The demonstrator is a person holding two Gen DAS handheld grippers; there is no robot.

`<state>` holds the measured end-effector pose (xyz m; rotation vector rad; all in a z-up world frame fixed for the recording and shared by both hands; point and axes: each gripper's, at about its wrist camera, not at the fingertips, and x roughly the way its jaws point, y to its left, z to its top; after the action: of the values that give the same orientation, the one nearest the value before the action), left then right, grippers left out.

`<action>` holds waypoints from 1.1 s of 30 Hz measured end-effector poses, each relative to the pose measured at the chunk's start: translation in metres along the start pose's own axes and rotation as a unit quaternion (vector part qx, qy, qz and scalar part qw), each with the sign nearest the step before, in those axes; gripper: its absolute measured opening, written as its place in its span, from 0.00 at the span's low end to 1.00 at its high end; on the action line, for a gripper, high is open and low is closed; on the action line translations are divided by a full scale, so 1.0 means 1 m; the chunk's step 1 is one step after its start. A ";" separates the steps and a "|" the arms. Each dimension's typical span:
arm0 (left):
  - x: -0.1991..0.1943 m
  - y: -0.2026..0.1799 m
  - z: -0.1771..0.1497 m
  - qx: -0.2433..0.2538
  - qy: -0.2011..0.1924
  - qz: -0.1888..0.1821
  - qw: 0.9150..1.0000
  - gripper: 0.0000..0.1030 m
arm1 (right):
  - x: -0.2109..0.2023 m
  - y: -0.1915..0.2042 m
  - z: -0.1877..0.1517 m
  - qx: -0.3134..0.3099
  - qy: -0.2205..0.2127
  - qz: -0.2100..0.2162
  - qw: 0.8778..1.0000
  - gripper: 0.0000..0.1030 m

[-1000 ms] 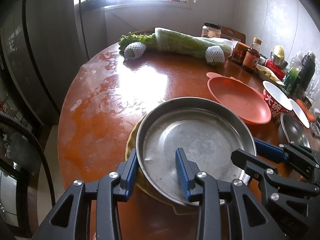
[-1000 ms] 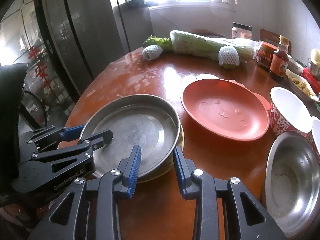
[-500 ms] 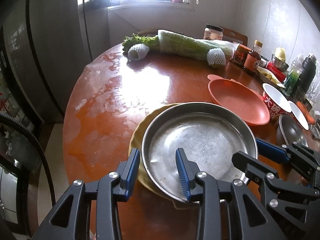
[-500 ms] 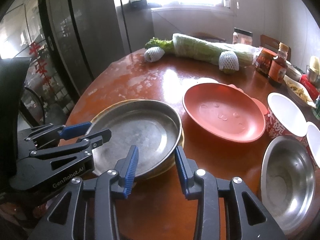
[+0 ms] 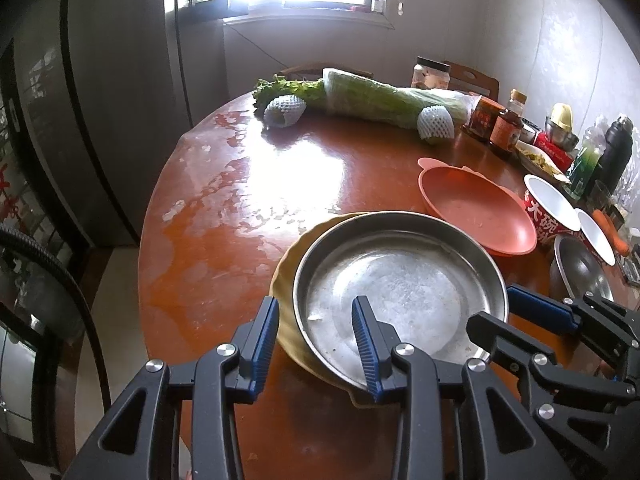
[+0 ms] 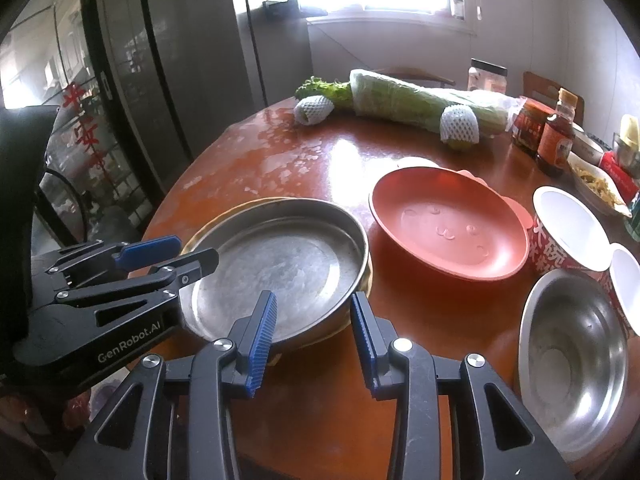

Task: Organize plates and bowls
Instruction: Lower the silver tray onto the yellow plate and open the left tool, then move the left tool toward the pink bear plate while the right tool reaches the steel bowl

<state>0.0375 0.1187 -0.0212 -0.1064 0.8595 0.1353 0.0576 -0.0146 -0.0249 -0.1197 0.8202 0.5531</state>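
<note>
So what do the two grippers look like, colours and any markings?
Both are black plastic frames with cut-out slots and silver rivets. The left gripper and right gripper carry ribbed blue pads on the jaws. White "GenRobot.AI" lettering marks the left one's side.

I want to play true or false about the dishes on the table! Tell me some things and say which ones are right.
1. The metal plate sits on top of a yellow plate. True.
2. The orange plate is stacked on the metal plate. False: it sits beside it on the table.
3. The left hand-held gripper is open. True.
4. The right hand-held gripper is squeezing a bowl. False: it is open and holds nothing.
5. The metal bowl is full of soup. False: it is empty.
</note>
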 end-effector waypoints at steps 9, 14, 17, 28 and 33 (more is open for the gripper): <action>-0.012 -0.003 0.003 0.000 -0.011 0.000 1.000 0.37 | -0.011 -0.006 0.001 0.011 -0.010 0.001 1.000 0.40; -0.021 -0.014 0.008 0.010 -0.020 -0.005 1.000 0.39 | -0.025 -0.017 0.002 0.026 -0.024 -0.002 0.999 0.44; -0.025 -0.022 0.009 0.017 -0.024 -0.008 1.000 0.40 | -0.033 -0.025 0.002 0.034 -0.034 -0.006 0.999 0.45; -0.035 -0.051 0.020 0.038 -0.036 -0.013 0.999 0.42 | -0.060 -0.054 0.001 0.061 -0.059 -0.015 0.996 0.47; -0.039 -0.064 0.025 0.048 -0.040 -0.018 0.998 0.43 | -0.071 -0.064 -0.001 0.070 -0.068 -0.018 0.995 0.51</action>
<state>0.0418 0.0569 0.0271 -0.0256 0.7818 0.0640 0.0501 -0.0990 0.0186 0.0304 0.7196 0.4626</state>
